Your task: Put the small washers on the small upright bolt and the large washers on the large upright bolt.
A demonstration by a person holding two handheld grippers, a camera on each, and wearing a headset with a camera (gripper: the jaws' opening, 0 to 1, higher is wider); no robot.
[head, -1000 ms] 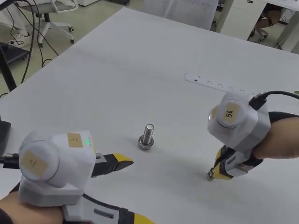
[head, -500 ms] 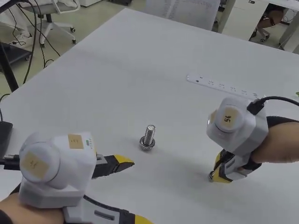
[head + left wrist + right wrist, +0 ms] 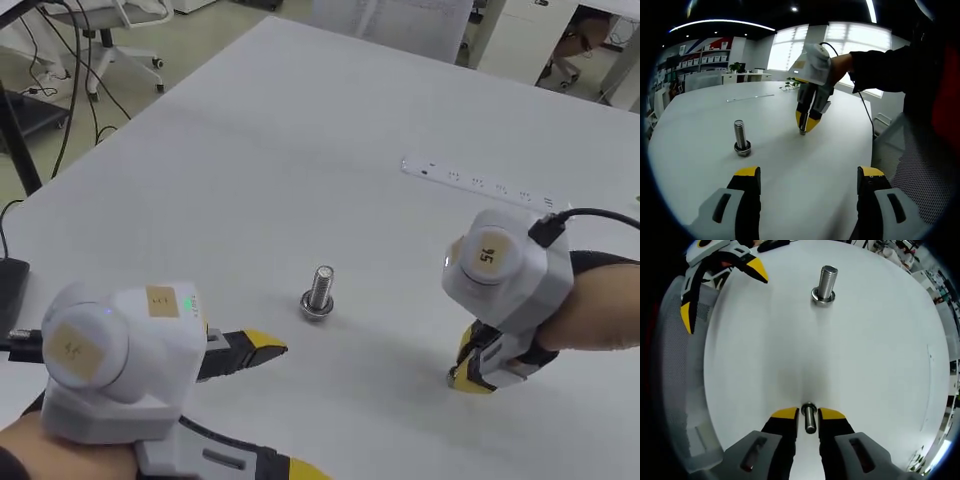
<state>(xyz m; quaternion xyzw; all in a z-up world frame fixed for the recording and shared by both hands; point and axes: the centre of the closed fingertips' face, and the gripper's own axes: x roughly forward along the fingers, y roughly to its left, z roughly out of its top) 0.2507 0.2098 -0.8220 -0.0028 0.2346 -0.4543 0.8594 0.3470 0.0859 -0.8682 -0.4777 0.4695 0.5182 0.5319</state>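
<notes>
Counter: a white, matte counter (image 3: 300, 150); a long white power strip (image 3: 475, 183) lies flat toward its far side.
Large bolt: a large silver threaded bolt (image 3: 320, 290) stands upright near the middle of the counter, between the two grippers and well apart from both. A wider metal ring sits at its foot; whether that is the bolt's own head or a washer cannot be told.
Right gripper: the right gripper (image 3: 808, 414) points steeply down at the counter. Its yellow-tipped jaws are closed on a small silver bolt (image 3: 809, 420), which lies along them. In the head view the bolt's lower end is at or just above the surface.
Left gripper: the left gripper (image 3: 809, 172) is held low near the counter's near edge. Its jaws are spread wide with nothing between them, aimed toward the large bolt.
</notes>
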